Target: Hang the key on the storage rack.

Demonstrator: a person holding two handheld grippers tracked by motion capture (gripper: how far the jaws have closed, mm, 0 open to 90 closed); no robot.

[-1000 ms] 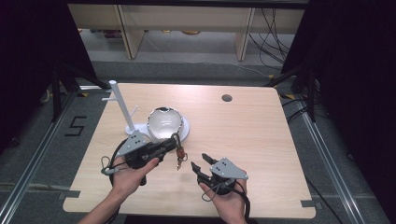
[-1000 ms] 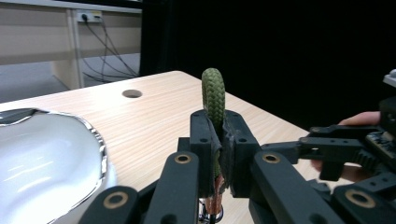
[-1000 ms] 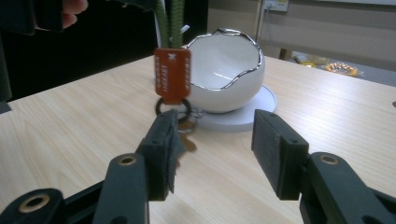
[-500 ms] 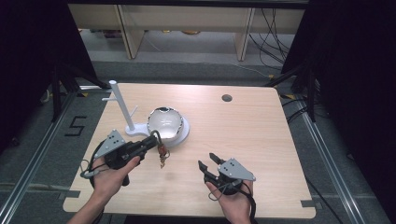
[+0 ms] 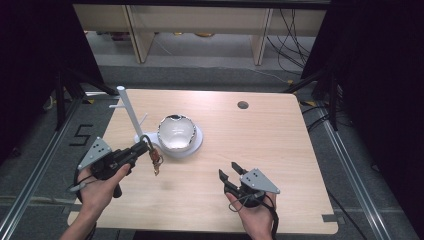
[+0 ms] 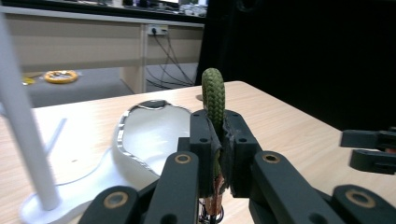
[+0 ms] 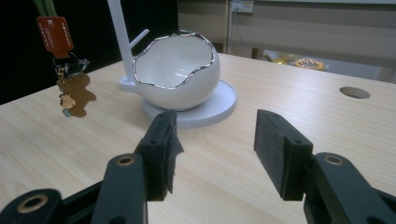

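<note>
1. My left hand-held gripper (image 5: 142,148) pinches a green cord loop (image 6: 214,95), lifted above the table (image 5: 280,145); its keyring charms (image 5: 156,162) dangle just left of the bowl.
2. The white stand (image 5: 128,111) rises behind; the egg-shaped bowl (image 5: 176,133) sits on its base.
3. My right hand-held gripper (image 5: 231,175) hovers with jaws spread, holding nothing.

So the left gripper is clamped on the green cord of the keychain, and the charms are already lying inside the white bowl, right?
Not quite. The left gripper is shut on the green cord, but the charms are not in the white bowl. They hang in the air beside it, above the table. The right gripper view shows this best.
</note>
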